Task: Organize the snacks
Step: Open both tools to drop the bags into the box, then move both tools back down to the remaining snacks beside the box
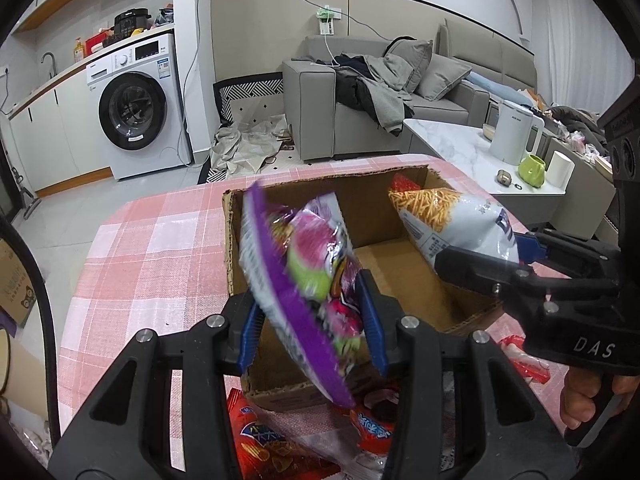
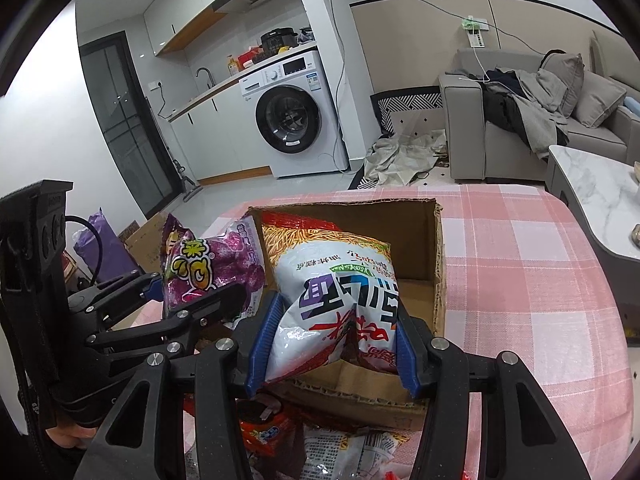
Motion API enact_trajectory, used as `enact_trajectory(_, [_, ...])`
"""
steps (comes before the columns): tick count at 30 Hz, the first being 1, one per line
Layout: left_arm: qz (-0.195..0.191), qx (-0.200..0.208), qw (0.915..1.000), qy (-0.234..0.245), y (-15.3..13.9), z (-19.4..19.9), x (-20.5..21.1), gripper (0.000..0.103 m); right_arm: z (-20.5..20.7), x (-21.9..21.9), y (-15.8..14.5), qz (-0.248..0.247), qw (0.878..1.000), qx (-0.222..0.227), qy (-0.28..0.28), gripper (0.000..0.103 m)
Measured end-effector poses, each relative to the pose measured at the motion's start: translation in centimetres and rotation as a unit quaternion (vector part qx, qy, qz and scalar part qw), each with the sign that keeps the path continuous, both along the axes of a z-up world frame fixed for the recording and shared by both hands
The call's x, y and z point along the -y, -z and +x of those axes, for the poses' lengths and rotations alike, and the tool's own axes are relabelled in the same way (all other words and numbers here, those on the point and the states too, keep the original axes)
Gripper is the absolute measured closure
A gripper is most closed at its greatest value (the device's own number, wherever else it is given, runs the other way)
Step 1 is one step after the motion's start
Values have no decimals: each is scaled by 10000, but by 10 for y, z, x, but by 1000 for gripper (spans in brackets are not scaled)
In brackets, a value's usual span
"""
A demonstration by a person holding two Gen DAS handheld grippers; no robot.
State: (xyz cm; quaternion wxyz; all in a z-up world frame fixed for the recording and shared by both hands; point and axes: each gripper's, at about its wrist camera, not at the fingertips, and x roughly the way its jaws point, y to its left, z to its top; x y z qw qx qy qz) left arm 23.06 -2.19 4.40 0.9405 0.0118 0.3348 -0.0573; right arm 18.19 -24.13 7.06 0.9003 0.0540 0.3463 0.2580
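An open cardboard box (image 1: 400, 196) (image 2: 420, 224) stands on the pink checked tablecloth. My left gripper (image 1: 312, 324) is shut on a purple snack bag (image 1: 304, 264) and holds it tilted over the box's left side; the bag also shows in the right wrist view (image 2: 208, 272). My right gripper (image 2: 332, 344) is shut on a white and red bag of potato sticks (image 2: 332, 280) and holds it over the box; in the left wrist view this bag (image 1: 452, 224) hangs over the box's right side.
Several red snack packets (image 1: 260, 444) (image 2: 264, 428) lie on the cloth in front of the box. A low marble table (image 1: 460, 148) with a kettle and a green cup stands to the right. A washing machine and a sofa stand beyond.
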Motion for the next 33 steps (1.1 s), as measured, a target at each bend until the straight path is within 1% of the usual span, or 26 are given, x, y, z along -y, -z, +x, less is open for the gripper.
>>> enact_trajectory(3, [22,-44,10000,-18,4,4,0,63,5,-1,2,4,10000,-67,4,50])
enact_trajectory(6, [33,-38,10000,-78,3,4,-2,62,6,-1,1,4,10000,-51,-16,47])
enact_trajectory(7, [26,-47,10000,-70,2,3,-3,60,6,-1,1,13,10000,-38,-9,46])
enact_trajectory(9, [24,-30,10000,-84,0,-1,-6,46,5,1,-1,3,10000,9,14,45])
enact_trajectory(10, [25,15,9999,-113,-2,-5,-8,31,2,3,-3,6,10000,53,44,40])
enact_trajectory(11, [26,65,9999,-153,-4,-8,-10,19,1,4,-5,8,10000,76,63,34])
enact_trajectory(12, [9,148,9997,-186,-7,-13,-12,17,0,7,-7,22,9999,116,87,30])
enact_trajectory(14, [-35,229,9996,-188,-12,-22,-16,15,-6,13,-12,50,9997,188,136,12])
enact_trajectory(15, [-83,236,9995,-178,-14,-26,-19,13,-8,15,-13,44,9997,196,144,9])
enact_trajectory(16, [-136,246,9994,-206,-15,-31,-22,5,-11,18,-15,43,9997,194,135,4])
enact_trajectory(17, [-168,268,9992,-253,-17,-36,-24,1,-14,21,-16,74,9997,194,106,0])
enact_trajectory(19, [-229,336,9988,-276,-19,-48,-29,1,-21,27,-17,151,9996,231,100,0])
enact_trajectory(23, [-209,374,9987,-287,-19,-70,-36,1,-31,33,-14,-19,9997,190,148,0])
enact_trajectory(25, [-180,354,9987,-307,-18,-80,-38,1,-37,37,-12,1,9997,177,173,0])
enact_trajectory(29, [-214,310,9986,-359,-11,-100,-45,1,-49,44,-8,57,9998,104,188,0])
enact_trajectory(33, [-152,256,9988,-388,-2,-114,-48,1,-62,48,-5,-41,9997,111,221,0])
